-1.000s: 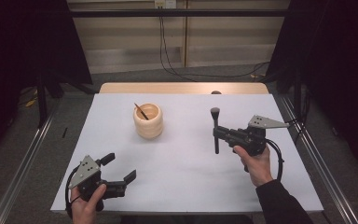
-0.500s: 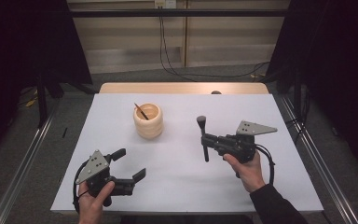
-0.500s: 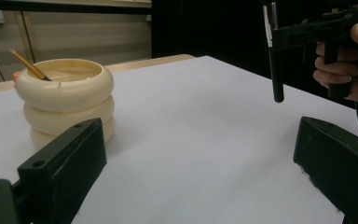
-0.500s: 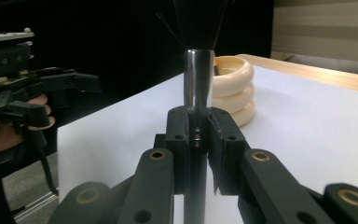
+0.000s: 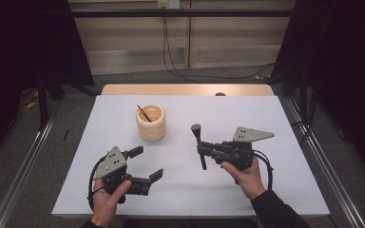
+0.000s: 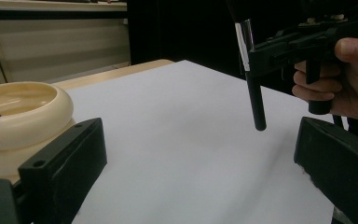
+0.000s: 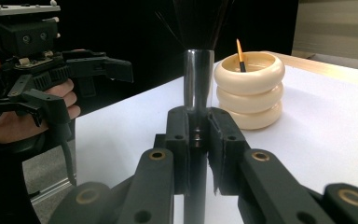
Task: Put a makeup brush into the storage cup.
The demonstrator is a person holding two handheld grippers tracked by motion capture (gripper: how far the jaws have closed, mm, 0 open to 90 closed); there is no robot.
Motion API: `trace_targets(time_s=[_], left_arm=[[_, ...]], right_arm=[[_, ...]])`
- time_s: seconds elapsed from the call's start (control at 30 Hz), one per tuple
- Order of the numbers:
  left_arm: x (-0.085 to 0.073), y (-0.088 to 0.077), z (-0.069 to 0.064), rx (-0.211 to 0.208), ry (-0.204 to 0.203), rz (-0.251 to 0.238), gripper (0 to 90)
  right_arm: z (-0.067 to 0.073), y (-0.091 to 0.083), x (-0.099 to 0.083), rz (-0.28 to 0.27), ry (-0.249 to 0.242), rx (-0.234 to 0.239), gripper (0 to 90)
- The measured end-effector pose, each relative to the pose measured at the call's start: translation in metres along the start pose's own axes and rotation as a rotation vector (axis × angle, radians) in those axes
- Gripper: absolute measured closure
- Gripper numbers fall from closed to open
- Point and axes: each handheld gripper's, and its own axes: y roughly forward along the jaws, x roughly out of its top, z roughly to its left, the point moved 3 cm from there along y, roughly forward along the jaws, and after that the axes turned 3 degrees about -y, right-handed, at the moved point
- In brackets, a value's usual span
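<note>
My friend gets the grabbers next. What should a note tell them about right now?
Right gripper: shut on the makeup brush, held upright above the table, bristles up, handle end off the surface.
Left gripper: open, nothing between its jaws, near the front left of the table.
Cream holder: stands toward the back, left of the brush, with one thin orange-handled brush already leaning inside.
Done: makeup brush picked up.
Left, probably: carry it to the holder and drop it in; the left gripper could steady the holder.
</note>
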Motion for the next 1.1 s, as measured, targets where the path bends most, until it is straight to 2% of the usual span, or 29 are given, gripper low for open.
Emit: trace_targets(time_s=[0.07, 0.2, 0.3, 0.4, 0.43, 0.47, 0.5, 0.53, 0.57, 0.6, 0.63, 0.67, 0.77, 0.83, 0.97, 1.1], left_arm=[[0.003, 0.003, -0.002, -0.022, 0.009, -0.003, 2.3], [0.006, 0.009, -0.007, -0.028, 0.013, 0.003, 2.2], [0.008, 0.014, -0.012, -0.058, 0.030, 0.012, 2.4], [0.012, 0.019, -0.017, -0.075, 0.038, -0.003, 2.4], [0.013, 0.019, -0.019, -0.095, 0.037, -0.003, 2.4], [0.015, 0.021, -0.020, -0.099, 0.056, -0.002, 2.3], [0.016, 0.022, -0.022, -0.095, 0.047, -0.010, 2.3], [0.018, 0.024, -0.023, -0.121, 0.052, -0.005, 2.3], [0.019, 0.026, -0.025, -0.109, 0.052, -0.011, 2.4], [0.021, 0.028, -0.025, -0.111, 0.067, -0.002, 2.6], [0.023, 0.030, -0.026, -0.134, 0.062, 0.002, 3.0], [0.025, 0.034, -0.027, -0.138, 0.061, -0.004, 3.0], [0.032, 0.042, -0.029, -0.141, 0.060, -0.022, 3.0], [0.036, 0.045, -0.030, -0.136, 0.065, -0.015, 3.0], [0.042, 0.054, -0.032, -0.156, 0.057, -0.014, 4.9], [0.043, 0.060, -0.032, -0.149, 0.044, -0.022, 4.9]], right_arm=[[0.000, 0.000, 0.000, -0.005, 0.003, 0.002, 78.8], [0.000, -0.001, 0.001, -0.010, 0.005, 0.004, 78.8], [0.001, -0.001, 0.000, -0.006, 0.000, 0.010, 78.9], [0.002, -0.002, 0.000, -0.003, -0.005, 0.009, 78.8], [0.002, -0.002, 0.000, -0.005, -0.005, 0.009, 78.9], [0.002, -0.003, 0.000, -0.007, -0.005, 0.007, 78.8], [0.002, -0.004, 0.000, -0.009, -0.002, 0.006, 78.8], [0.002, -0.004, 0.000, -0.010, -0.001, 0.005, 78.8], [0.002, -0.004, 0.000, -0.011, 0.002, 0.007, 78.8], [0.002, -0.004, 0.000, -0.009, 0.003, 0.009, 78.8], [0.003, -0.004, 0.000, -0.010, 0.003, 0.010, 78.8], [0.003, -0.004, 0.000, -0.010, 0.001, 0.010, 78.8], [0.004, -0.005, 0.001, -0.013, -0.003, 0.008, 78.9], [0.004, -0.006, 0.001, -0.014, -0.004, 0.012, 78.9], [0.004, -0.006, 0.001, -0.014, -0.008, 0.013, 78.8], [0.004, -0.006, 0.000, -0.004, -0.013, 0.015, 78.8]])
